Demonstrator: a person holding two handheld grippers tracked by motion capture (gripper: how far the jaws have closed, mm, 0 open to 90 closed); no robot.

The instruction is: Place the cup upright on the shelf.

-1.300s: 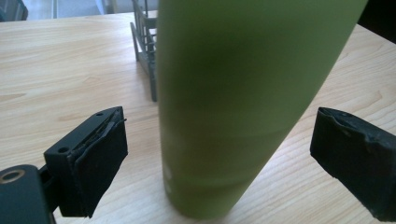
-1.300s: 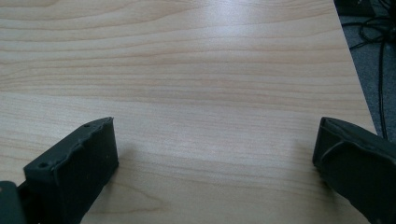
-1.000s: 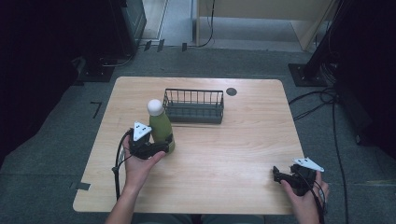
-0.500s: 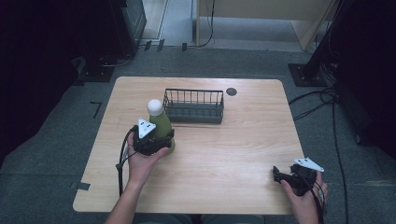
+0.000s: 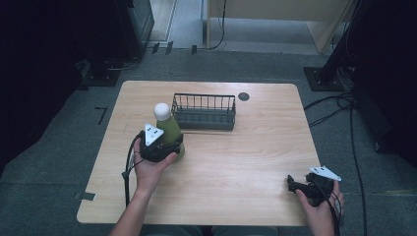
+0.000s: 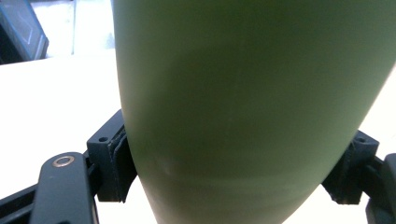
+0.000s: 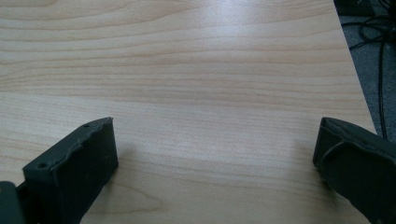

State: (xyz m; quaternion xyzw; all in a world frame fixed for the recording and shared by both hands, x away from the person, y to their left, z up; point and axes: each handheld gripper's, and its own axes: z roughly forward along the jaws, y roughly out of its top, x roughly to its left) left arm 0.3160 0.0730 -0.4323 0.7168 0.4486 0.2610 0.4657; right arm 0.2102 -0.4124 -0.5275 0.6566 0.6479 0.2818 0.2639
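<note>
Two hand-held grippers are at the wooden worktop [image 5: 246, 147]. The left hand-held gripper [image 5: 164, 145] has its jaws pressed against both sides of the upright green bottle [image 6: 252, 107], which stands just in front of the left end of the black wire basket [image 5: 204, 112]. Its white round cap [image 5: 162, 111] is cut off in the left gripper view, as is its base. The right hand-held gripper [image 5: 297, 186] rests near the worktop's front right corner, jaws spread wide over bare wood.
</note>
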